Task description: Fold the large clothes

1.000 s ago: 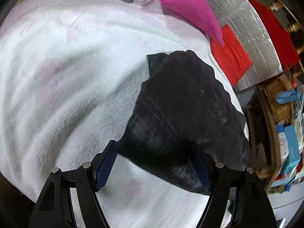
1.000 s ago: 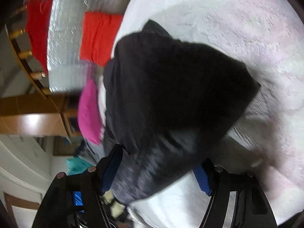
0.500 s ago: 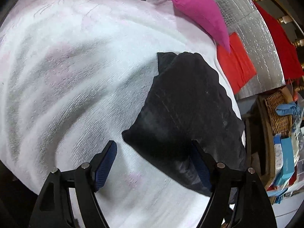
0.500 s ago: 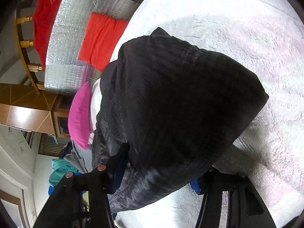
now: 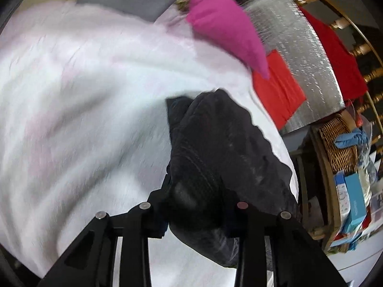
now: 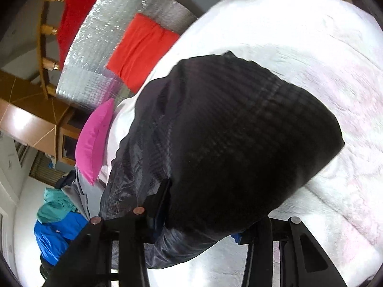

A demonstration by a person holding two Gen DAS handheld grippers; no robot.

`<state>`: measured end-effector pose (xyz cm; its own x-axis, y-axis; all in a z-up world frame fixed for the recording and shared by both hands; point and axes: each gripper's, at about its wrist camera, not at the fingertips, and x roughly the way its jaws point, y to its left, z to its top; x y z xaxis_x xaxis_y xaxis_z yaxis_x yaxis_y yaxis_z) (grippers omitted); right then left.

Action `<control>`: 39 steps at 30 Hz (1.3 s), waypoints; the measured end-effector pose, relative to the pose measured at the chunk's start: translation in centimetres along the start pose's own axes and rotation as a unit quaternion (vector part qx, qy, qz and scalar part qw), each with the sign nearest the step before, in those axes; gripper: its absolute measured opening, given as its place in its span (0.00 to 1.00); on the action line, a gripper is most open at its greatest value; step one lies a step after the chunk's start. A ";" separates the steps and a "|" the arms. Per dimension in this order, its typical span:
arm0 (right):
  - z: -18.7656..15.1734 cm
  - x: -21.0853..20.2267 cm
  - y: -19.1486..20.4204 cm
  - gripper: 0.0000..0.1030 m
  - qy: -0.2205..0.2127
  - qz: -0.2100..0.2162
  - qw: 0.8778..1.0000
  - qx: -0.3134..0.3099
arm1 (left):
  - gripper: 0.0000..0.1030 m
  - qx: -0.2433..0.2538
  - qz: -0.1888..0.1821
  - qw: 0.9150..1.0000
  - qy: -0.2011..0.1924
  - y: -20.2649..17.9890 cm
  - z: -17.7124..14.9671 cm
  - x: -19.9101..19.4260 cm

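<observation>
Mid-fold: left gripper (image 5: pixel 195 205) and right gripper (image 6: pixel 203 205) both pinch the black garment (image 5: pixel 215 143) (bunched at 6 o'clock); next, lay it flat on the white bedspread (image 5: pixel 83 95)

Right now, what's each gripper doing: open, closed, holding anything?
Left gripper: closed on the black garment.
Right gripper: fabric between its fingers, but the grip cannot be told.

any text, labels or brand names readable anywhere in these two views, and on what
None can be read.
Blue and white boxes on the shelf at the right of the left wrist view: print too small and blurred to read.
Black quilted garment, white bed cover, pink cushion, red folded cloth: no lettering visible.
</observation>
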<state>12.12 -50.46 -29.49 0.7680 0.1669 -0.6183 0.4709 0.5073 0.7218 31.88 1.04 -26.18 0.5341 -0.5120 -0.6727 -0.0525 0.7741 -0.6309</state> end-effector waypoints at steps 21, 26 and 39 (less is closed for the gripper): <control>2.0 -0.6 -5.0 0.45 -0.010 0.040 0.992 0.117 | 0.45 -0.040 0.029 0.999 0.014 2.7 -0.2 1.4; 1.8 -2.1 -2.5 0.38 -0.046 0.040 0.996 0.058 | 0.35 0.001 0.026 1.000 -0.011 1.3 0.3 0.5; 0.9 -3.5 -1.8 0.66 -0.022 -0.050 0.998 0.025 | 0.64 0.088 0.142 0.986 -0.012 -0.4 -0.3 -1.3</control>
<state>8.99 -52.72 -28.30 0.7340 0.0797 -0.6745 0.5663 0.4766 0.6725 30.90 1.27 -25.16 0.5395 -0.2576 -0.8016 -0.0573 0.9386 -0.3402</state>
